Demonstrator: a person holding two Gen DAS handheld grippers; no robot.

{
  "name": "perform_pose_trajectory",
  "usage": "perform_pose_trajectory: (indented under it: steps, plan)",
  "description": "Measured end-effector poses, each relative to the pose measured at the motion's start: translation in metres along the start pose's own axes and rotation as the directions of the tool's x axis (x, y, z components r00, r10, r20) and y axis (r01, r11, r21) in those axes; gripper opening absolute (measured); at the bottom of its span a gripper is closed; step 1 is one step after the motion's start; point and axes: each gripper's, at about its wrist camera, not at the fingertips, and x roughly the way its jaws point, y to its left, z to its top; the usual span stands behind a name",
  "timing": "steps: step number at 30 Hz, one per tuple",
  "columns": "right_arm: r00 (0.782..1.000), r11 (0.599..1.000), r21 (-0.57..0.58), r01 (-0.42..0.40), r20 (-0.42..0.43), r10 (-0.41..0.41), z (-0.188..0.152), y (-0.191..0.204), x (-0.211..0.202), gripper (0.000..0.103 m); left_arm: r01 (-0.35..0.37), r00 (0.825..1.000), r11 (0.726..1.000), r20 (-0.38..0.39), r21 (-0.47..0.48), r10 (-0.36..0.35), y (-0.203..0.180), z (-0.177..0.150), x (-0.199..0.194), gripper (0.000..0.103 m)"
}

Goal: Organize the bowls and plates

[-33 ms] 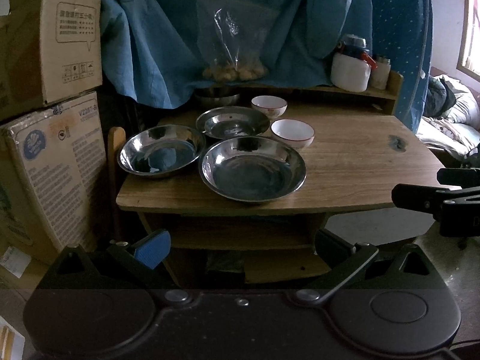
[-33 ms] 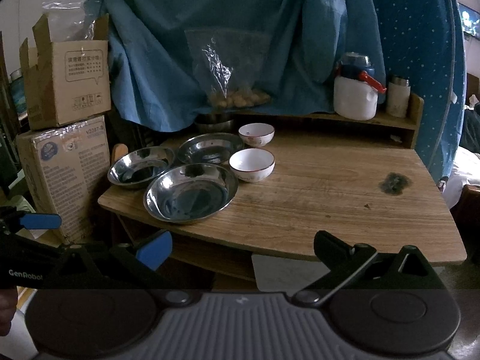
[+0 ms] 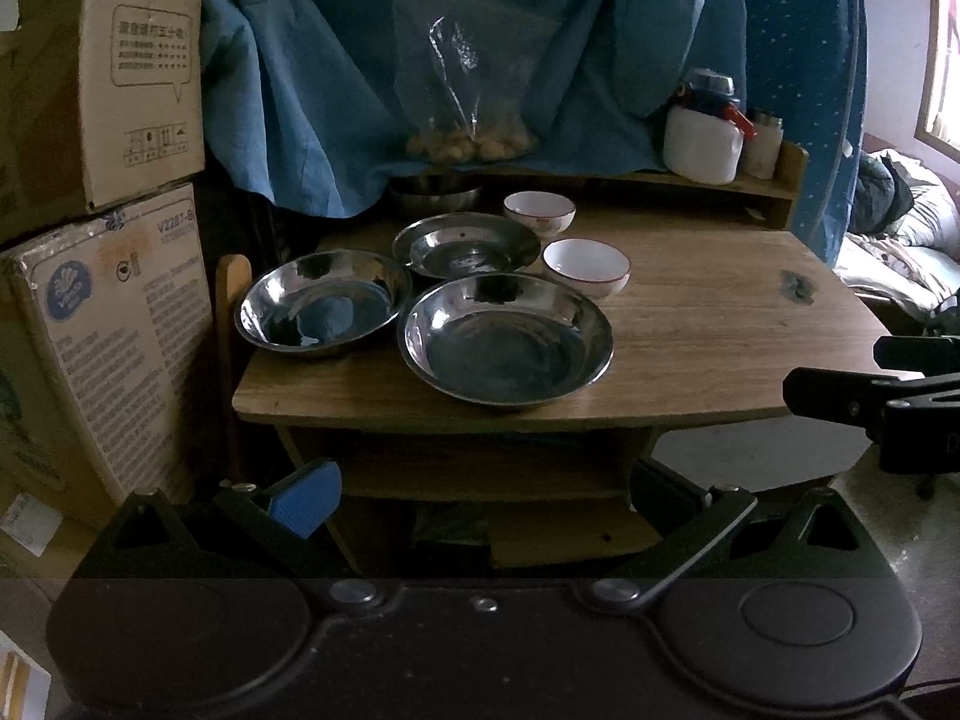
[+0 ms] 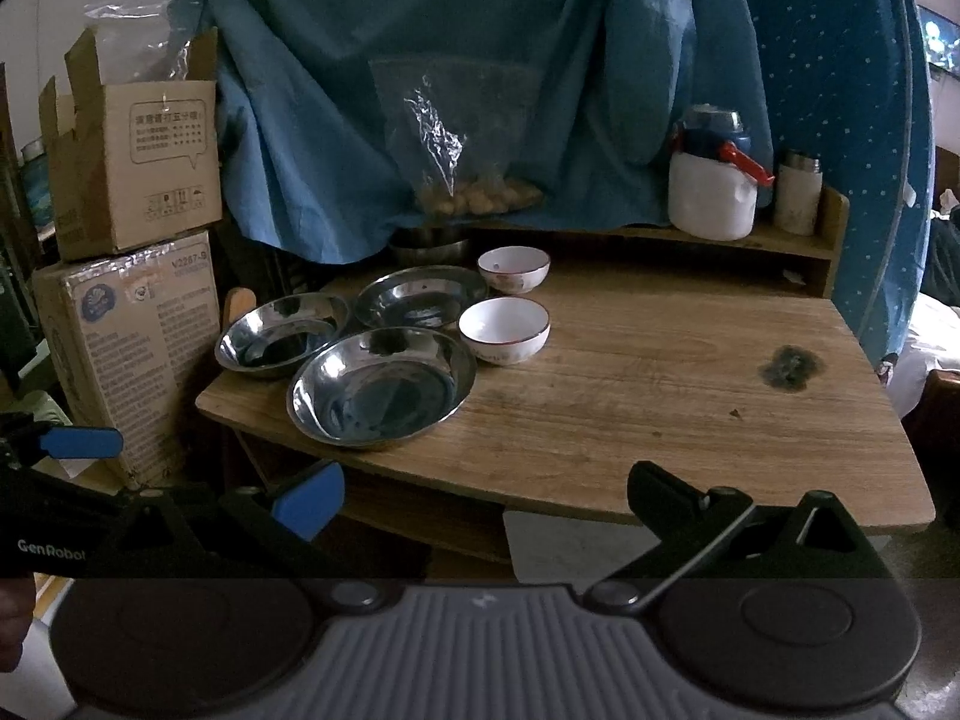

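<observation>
Plates and bowls sit grouped on the left part of the wooden table point(image 4: 660, 396), none of them held. Nearest the cameras, both claws hang short of the table's front edge: the left gripper point(image 3: 480, 498) has its jaws spread wide with nothing between them, and the right gripper point(image 4: 483, 498) is spread the same way, also empty. Only the fingertips and the dark housings show, so the hands holding them are mostly cut off; a sliver of a hand point(image 4: 12, 618) is just visible at the left edge of the right wrist view.

Closest on the table is the large steel plate point(image 3: 507, 339), near the front edge. Just beside it to the left lies a second steel plate point(image 3: 324, 303); their rims look touching or nearly so, and I cannot tell which. Behind them is a third steel plate point(image 3: 468, 245). To the right of that one stands a white bowl with a red rim point(image 3: 587, 267), just beside the large plate, and farther back a second white bowl point(image 3: 539, 213). Another steel dish point(image 3: 435, 195) is half hidden under the hanging blue cloth point(image 3: 336, 78), in deep shadow. A clear bag point(image 3: 468, 90) with pale round items hangs in front of the cloth; what they are is hard to make out. On the rear shelf stand a white jug point(image 4: 711, 183) and a small flask point(image 4: 797, 192). Cardboard boxes point(image 4: 129, 276) are stacked at the left.

Set against the earlier pictures, nothing has shifted: dishes and both claws keep the same places.
</observation>
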Motion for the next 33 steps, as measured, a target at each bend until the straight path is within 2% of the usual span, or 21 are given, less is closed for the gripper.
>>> perform_pose_trajectory:
  steps: [5,11,16,25,33]
  plan:
    - [1.000,1.000,-0.011,-0.019,-0.007,0.019,0.009,-0.009,0.013,0.103,-0.016,1.000,1.000,-0.020,-0.017,0.016,-0.005,0.010,0.012,0.102]
    - [0.998,0.999,-0.051,-0.001,-0.059,-0.002,0.026,-0.027,0.041,0.103,-0.100,0.994,0.991,-0.048,-0.086,0.096,-0.013,0.029,0.033,0.102]
    - [0.997,0.997,-0.064,-0.029,-0.077,0.024,0.045,-0.053,0.065,0.103,-0.164,0.986,0.979,-0.057,-0.124,0.158,-0.025,0.048,0.050,0.102]
    - [0.990,0.990,-0.092,-0.103,-0.109,0.093,0.075,-0.099,0.102,0.103,-0.251,0.966,0.940,-0.121,-0.231,0.229,-0.041,0.077,0.080,0.102]
    - [0.979,0.979,-0.106,-0.172,-0.129,0.158,0.094,-0.102,0.128,0.103,-0.331,0.941,0.902,-0.176,-0.278,0.291,-0.023,0.089,0.092,0.102]
